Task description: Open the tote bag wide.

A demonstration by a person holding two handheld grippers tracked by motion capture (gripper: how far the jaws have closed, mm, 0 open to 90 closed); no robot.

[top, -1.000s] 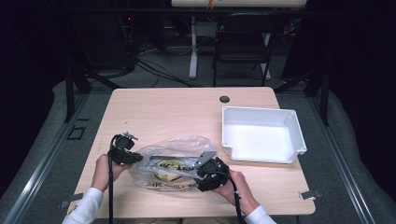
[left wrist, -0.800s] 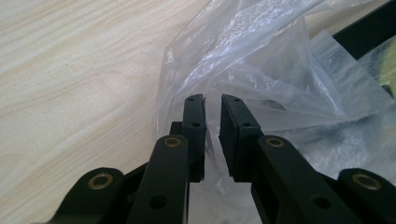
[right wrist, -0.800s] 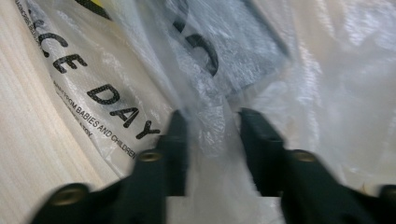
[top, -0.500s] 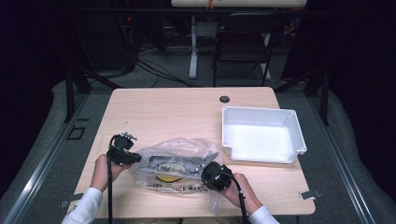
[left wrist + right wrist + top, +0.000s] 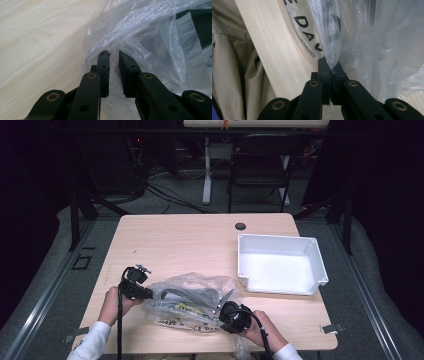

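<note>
Right gripper [image 5: 226, 306] at lower centre of high view, jaws pressed together, pinching film of bag [image 5: 192, 301] at near edge; jaws just been closing, film between them. Left gripper [image 5: 150, 293] at lower left, jaws nearly together with narrow gap, bag film bunching in it; cannot tell if pads are pressing. Bag lying at table [image 5: 190, 240] front, dark items inside. Step likely: securing both ends for opening or lifting. Next move calling for firm left pinch, steady pull without tearing. Tray [image 5: 281, 266] sitting farther off at right.
</note>
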